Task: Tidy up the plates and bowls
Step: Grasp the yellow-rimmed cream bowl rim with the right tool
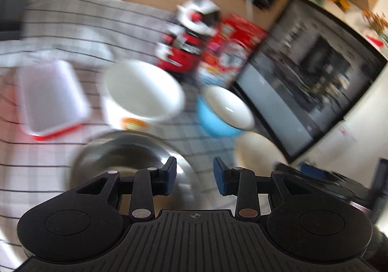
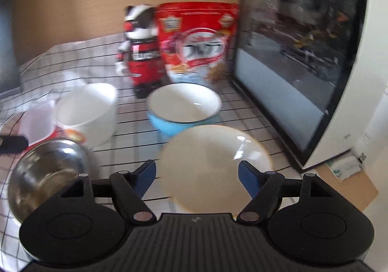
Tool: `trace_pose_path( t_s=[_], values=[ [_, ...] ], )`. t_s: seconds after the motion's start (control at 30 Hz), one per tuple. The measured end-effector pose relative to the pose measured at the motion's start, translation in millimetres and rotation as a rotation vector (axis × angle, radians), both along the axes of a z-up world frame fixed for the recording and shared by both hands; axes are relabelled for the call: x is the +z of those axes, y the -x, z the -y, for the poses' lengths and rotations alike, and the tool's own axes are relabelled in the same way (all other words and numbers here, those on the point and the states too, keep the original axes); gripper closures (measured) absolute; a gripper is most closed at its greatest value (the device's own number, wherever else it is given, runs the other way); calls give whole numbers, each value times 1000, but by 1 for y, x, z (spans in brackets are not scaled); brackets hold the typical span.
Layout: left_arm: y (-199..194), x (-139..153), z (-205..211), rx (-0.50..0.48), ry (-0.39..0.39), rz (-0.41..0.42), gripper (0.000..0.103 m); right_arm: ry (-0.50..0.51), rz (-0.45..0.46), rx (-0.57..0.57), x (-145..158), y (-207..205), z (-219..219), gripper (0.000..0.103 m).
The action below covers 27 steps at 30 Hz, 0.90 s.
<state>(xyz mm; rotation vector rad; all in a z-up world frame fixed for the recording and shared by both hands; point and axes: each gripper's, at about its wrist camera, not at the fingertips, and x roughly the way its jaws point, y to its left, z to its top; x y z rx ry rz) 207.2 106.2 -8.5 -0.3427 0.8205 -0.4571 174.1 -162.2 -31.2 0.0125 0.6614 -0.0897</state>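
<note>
We hold the left gripper (image 1: 194, 176) above the checked cloth (image 1: 60, 17), its jaws apart with nothing between them, the steel bowl (image 1: 126, 153) just below. Our right gripper (image 2: 197, 178) hangs with jaws wide apart over the cream bowl (image 2: 215, 165), not pressing on it. Behind that sits the blue bowl (image 2: 184, 112), with the tall white bowl (image 2: 87, 112) to its left and a red-rimmed tray (image 1: 51, 100) farther left. A red bag (image 2: 196, 41) and a toy figure (image 2: 140, 51) stand at the back beside the microwave (image 2: 303, 53).
</note>
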Motion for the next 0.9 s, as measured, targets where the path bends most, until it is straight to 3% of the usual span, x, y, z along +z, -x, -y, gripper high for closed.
trace_pose_path(
  t_s=[0.1,0.2,0.27,0.4,0.67,0.73,0.8,0.9],
  values=[
    [-12,-5,58,-34,-34,-39,67,1,3,0,-5,-11,31,27],
    [-30,-15,106,-65,-118,-60,67,-33,18,34,-10,-15,65,27],
    [-45,-25,131,-29,-171,-91,67,-40,13,48,-17,-22,84,27],
    [-67,-46,158,45,-201,-182,67,-135,-57,104,-36,-44,114,27],
    [-90,-75,177,115,-191,-336,68,-191,-122,245,-54,-77,116,28],
    [-95,-79,180,126,-191,-360,79,-209,-136,266,-55,-85,114,32],
    [-97,-80,179,122,-206,-373,82,-248,-164,291,-56,-93,111,38],
    [-96,-77,177,95,-215,-375,82,-272,-171,280,-57,-98,107,38]
  ],
)
